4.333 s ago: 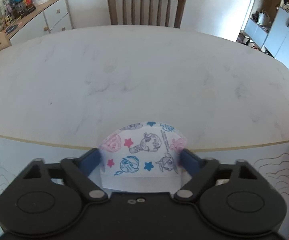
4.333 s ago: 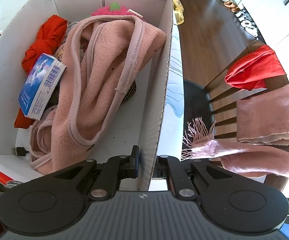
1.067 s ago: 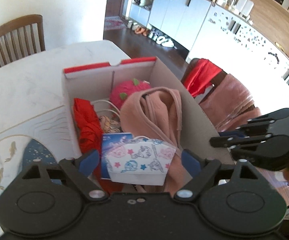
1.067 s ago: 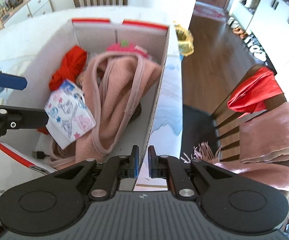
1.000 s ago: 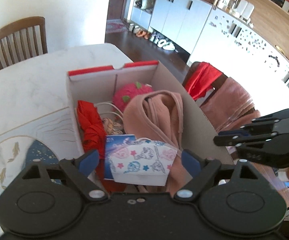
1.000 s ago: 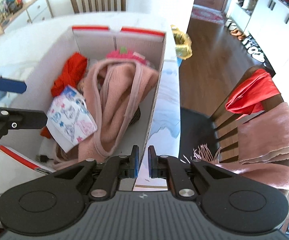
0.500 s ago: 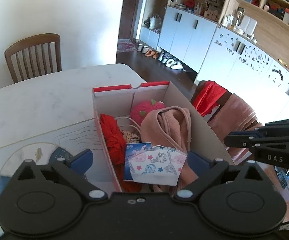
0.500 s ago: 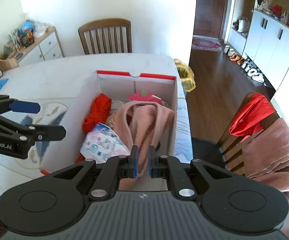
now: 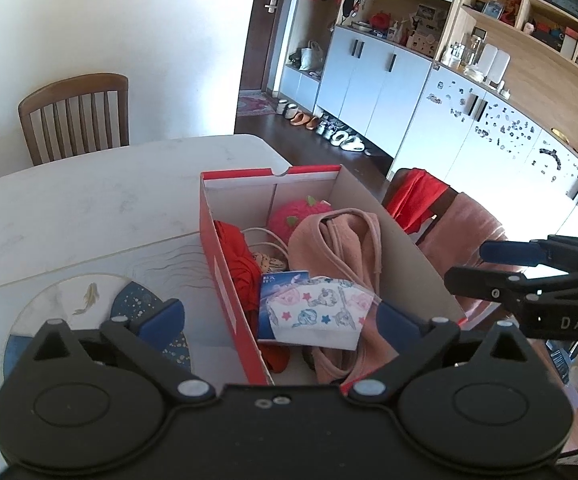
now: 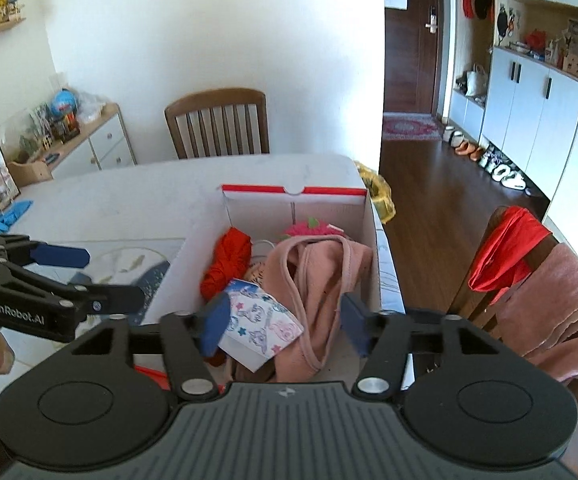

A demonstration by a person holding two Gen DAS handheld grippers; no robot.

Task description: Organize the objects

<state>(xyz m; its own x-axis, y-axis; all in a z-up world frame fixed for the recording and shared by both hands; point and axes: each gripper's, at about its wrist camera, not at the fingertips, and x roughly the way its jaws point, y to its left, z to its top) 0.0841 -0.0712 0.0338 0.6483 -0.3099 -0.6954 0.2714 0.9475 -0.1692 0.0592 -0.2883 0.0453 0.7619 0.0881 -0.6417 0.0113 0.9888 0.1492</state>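
Mask [image 9: 321,314] now lies loose in the box [image 9: 213,256], at 6 o'clock of the pink cloth [image 9: 329,248]; left fingers [image 9: 161,316] released, right fingers [image 10: 215,320] just sprung apart, empty, both pulled back: deposit done.

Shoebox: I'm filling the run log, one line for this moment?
mask: in shoebox, on pink cloth | left claw: open, empty | right claw: just opened, empty

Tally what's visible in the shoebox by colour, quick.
Red: 1, red cloth
Pink: 2, pink garment, strawberry plush
Blue: 1, tissue pack
White print: 1, face mask
Other: 1, white cable
Total: 6
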